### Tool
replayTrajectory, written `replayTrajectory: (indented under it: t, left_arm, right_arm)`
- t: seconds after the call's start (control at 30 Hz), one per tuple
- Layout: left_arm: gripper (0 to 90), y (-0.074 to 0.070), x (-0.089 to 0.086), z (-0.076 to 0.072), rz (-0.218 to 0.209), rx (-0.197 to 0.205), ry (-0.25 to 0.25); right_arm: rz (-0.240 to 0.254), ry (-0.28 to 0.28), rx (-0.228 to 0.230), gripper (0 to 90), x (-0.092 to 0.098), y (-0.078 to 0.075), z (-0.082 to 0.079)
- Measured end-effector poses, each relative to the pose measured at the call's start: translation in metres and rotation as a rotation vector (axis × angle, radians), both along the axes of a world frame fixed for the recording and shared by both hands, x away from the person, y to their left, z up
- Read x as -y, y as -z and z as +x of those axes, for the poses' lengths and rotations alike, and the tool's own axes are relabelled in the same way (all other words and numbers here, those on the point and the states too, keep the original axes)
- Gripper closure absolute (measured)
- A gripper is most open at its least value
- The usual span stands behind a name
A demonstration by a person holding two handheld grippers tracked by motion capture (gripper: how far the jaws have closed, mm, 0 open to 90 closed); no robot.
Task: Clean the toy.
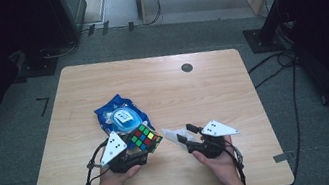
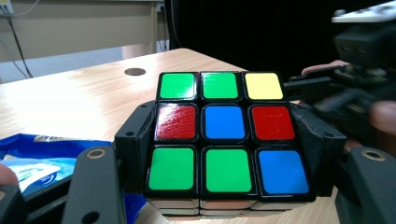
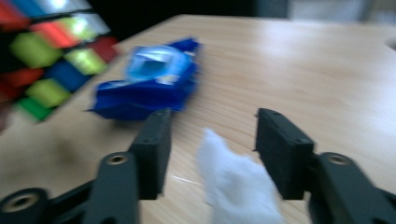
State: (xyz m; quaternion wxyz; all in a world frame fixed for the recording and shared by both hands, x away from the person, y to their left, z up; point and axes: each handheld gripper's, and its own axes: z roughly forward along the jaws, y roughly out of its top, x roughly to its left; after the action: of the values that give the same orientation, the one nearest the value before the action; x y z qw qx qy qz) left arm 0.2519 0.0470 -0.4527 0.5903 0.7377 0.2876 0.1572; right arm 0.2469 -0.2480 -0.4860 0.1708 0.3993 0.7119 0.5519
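A scrambled Rubik's cube [image 1: 144,138] [image 2: 224,135] is held just above the table's near left part, my left gripper [image 1: 136,150] [image 2: 224,154] shut on its two sides. In the right gripper view the cube [image 3: 42,60] appears blurred at the upper left. My right gripper [image 1: 186,134] [image 3: 215,140] stands open to the right of the cube. A crumpled white wipe [image 1: 172,134] [image 3: 233,186] lies between its jaws, with a gap on each side. The left gripper view also catches the right gripper [image 2: 355,79] just behind the cube.
A blue wet-wipe packet [image 1: 120,115] [image 2: 42,158] [image 3: 149,79] lies on the wooden table [image 1: 178,95] just beyond the cube. A dark round grommet hole [image 1: 187,67] [image 2: 135,71] sits near the far edge. Stands and cables occupy the floor around the table.
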Motion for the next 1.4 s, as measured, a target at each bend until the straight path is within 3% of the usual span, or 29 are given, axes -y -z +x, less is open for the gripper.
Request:
replayTrajectory:
  t: [0.03,0.17,0.33,0.53,0.77,0.93,1.07,1.17,1.3,1.4]
  left_arm:
    - [34.1,0.0,0.0,0.001,-0.004,-0.006,-0.002]
    - [34.1,-0.001,-0.001,0.003,-0.021,-0.037,-0.004]
    - [34.1,-0.003,0.005,0.002,-0.017,-0.064,-0.002]
    - [34.1,-0.002,0.014,0.002,0.008,-0.115,-0.017]
    - [34.1,-0.001,0.018,0.003,0.015,-0.148,-0.032]
    - [34.0,0.003,0.018,0.006,0.003,-0.185,-0.042]
    - [32.9,0.003,0.016,0.008,-0.018,-0.193,-0.022]
    - [31.3,-0.001,0.01,0.01,-0.071,-0.2,-0.013]
    - [31.3,-0.008,-0.002,0.012,-0.108,-0.168,0.005]
    - [30.8,-0.012,-0.013,0.014,-0.136,-0.151,0.015]
  right_arm:
    - [0.0,-0.044,0.029,36.4,-0.006,0.0,-0.002]
    - [0.005,-0.15,0.077,29.0,-0.025,0.003,-0.008]
    - [-0.017,-0.195,0.152,21.6,-0.046,0.003,-0.016]
    - [-0.017,-0.197,0.216,22.5,-0.059,0.003,-0.017]
    - [-0.083,-0.151,0.263,30.2,-0.071,0.01,-0.016]
    - [-0.151,-0.144,0.269,34.4,-0.073,0.01,-0.018]
    - [-0.17,-0.145,0.259,34.8,-0.072,0.007,-0.019]
    - [-0.171,-0.16,0.243,35.0,-0.07,0.007,-0.018]
    - [-0.174,-0.154,0.209,35.1,-0.065,0.007,-0.015]
    - [-0.143,-0.144,0.174,35.3,-0.059,0.009,-0.01]
